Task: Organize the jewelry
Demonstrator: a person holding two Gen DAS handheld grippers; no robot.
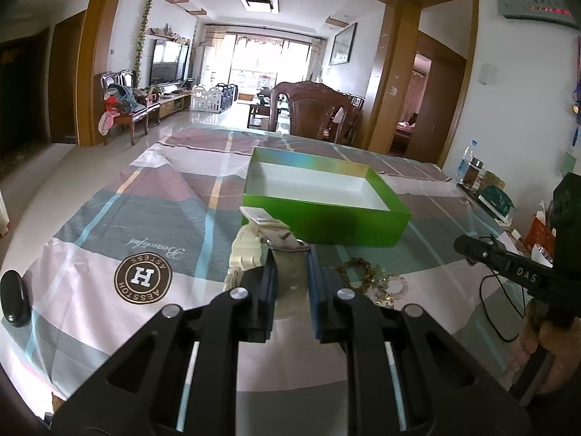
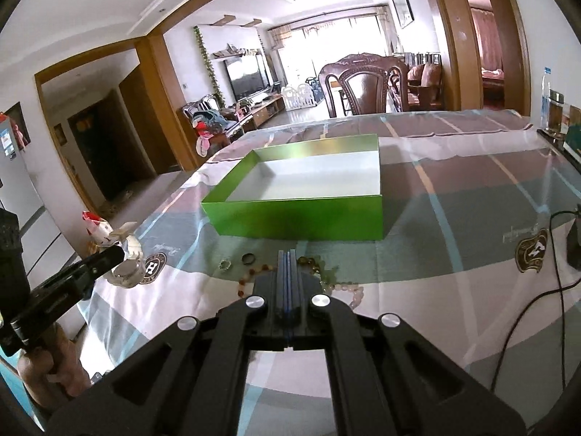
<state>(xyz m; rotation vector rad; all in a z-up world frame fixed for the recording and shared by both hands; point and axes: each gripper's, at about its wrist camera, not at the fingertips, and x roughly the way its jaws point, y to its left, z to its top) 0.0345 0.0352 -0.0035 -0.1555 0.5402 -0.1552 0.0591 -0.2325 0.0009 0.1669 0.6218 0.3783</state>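
My left gripper (image 1: pixel 290 258) is shut on a cream-white watch (image 1: pixel 250 250), whose strap and buckle stick out past the fingertips above the checked cloth. An open green box (image 1: pixel 326 218) with a white inside stands just beyond it. Beaded bracelets (image 1: pixel 377 279) lie heaped on the cloth to the right of the fingers. My right gripper (image 2: pixel 288 254) is shut, with nothing visible between its pads, hovering over the bracelets (image 2: pixel 326 269) and a dark ring (image 2: pixel 248 258) in front of the green box (image 2: pixel 297 218). The left gripper (image 2: pixel 118 252) and watch (image 2: pixel 129 254) show at the left.
A wooden chair (image 1: pixel 316 109) stands behind the table's far edge. Bottles and boxes (image 1: pixel 475 170) crowd the right side, with a black cable (image 1: pixel 501 309) trailing across the cloth. A black oval object (image 1: pixel 14 298) lies near the left edge. A hand (image 2: pixel 61 367) holds the left tool.
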